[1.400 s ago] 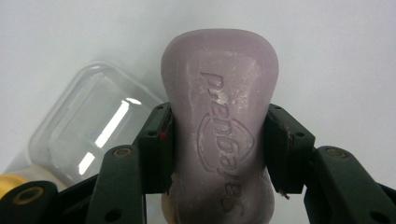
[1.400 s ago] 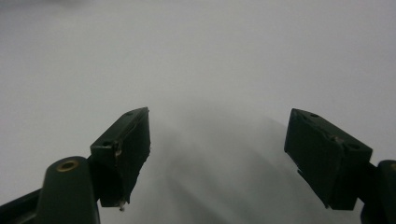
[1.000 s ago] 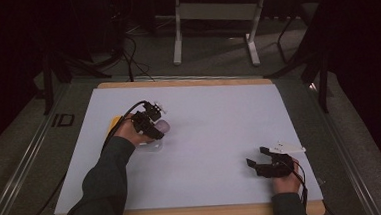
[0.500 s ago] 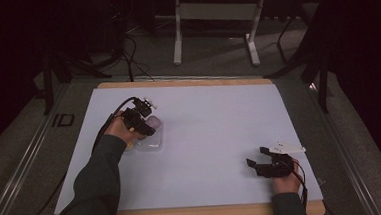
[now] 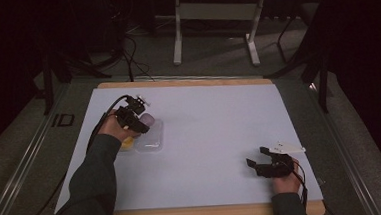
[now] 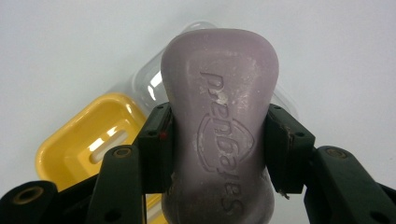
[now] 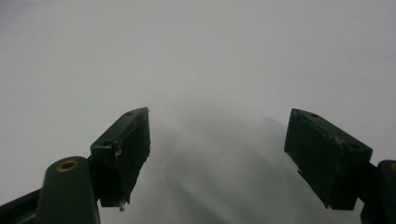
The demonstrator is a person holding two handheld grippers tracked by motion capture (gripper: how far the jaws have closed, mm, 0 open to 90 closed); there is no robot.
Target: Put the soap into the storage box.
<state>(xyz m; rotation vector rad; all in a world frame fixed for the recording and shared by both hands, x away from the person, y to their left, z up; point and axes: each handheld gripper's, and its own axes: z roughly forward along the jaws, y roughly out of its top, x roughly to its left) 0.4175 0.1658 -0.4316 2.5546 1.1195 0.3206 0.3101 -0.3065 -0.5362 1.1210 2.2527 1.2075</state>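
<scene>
Soap bar (image 6: 219,135) pinched by left gripper (image 6: 218,149) above yellow dish (image 6: 88,144); right gripper (image 7: 217,158) spread.

A lab or recording studio is being shown. A wooden tabletop (image 5: 187,82) is being covered by a plain white sheet (image 5: 215,136), and a dark, unlit floor is lying around it. Beyond the tabletop's far edge, a metal equipment stand (image 5: 213,16) is standing, and black cables (image 5: 124,46) are being trailed across the floor to its left.
</scene>
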